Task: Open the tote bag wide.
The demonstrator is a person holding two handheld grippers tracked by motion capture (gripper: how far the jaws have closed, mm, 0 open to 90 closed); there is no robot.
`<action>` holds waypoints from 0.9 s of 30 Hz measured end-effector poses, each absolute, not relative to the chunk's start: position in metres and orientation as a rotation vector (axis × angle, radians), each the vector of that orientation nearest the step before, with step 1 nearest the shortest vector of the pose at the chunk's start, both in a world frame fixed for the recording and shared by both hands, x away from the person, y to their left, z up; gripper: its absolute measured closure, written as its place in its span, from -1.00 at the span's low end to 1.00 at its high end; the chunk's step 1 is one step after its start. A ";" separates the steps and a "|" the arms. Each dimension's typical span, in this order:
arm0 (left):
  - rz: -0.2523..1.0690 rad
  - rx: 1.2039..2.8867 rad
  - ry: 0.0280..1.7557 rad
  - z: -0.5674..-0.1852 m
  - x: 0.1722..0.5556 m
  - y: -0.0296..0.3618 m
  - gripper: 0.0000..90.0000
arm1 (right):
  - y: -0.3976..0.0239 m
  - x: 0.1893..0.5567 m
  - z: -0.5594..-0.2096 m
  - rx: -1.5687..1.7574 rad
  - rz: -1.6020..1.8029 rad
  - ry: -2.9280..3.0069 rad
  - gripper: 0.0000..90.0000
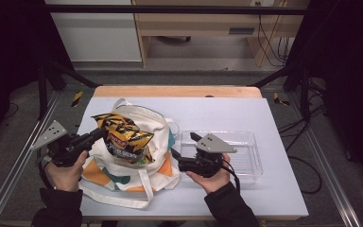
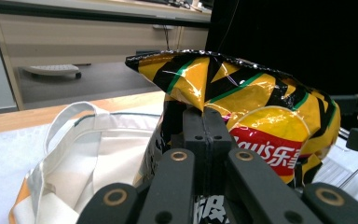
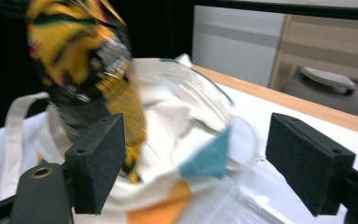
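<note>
A yellow-and-black crisp bag (image 1: 124, 138) hangs just above the mouth of a white tote bag (image 1: 137, 177) on the table (image 1: 274, 189). The left gripper (image 1: 99, 134) is clamped tight on the crisp bag's edge. The right gripper (image 1: 176, 156), jaws spread wide and holding nothing, sits beside the tote, in front of a clear plastic tray (image 1: 250, 163). Lifting the crisp bag straight and slowly should keep it from snagging the tote's rim.

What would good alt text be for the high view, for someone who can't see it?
A person's left gripper, shut on a yellow-and-black chip bag, holds it over a white tote bag on a white table. The right gripper, open, sits beside an empty clear plastic tray.
</note>
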State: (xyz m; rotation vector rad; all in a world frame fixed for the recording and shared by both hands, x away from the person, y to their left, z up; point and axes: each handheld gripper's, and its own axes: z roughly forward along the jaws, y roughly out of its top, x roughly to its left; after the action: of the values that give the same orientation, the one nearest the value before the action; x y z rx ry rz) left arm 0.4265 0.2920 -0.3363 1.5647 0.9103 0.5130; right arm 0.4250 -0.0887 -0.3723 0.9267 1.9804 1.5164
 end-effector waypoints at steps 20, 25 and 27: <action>0.568 1.579 0.927 -0.342 0.424 0.286 1.00 | -0.014 0.427 -0.368 0.855 1.727 2.050 -0.09; 0.564 1.569 0.943 -0.343 0.425 0.291 1.00 | 0.000 0.431 -0.366 0.886 1.702 2.049 0.63; 0.560 1.568 0.940 -0.343 0.425 0.291 1.00 | -0.002 0.434 -0.365 0.906 1.734 2.054 0.86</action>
State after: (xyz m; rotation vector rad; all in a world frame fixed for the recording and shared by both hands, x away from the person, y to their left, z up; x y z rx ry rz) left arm 0.4246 0.2911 -0.3434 1.5678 0.9399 0.5596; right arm 0.4341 -0.0023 -0.3650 0.9064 2.0541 1.7343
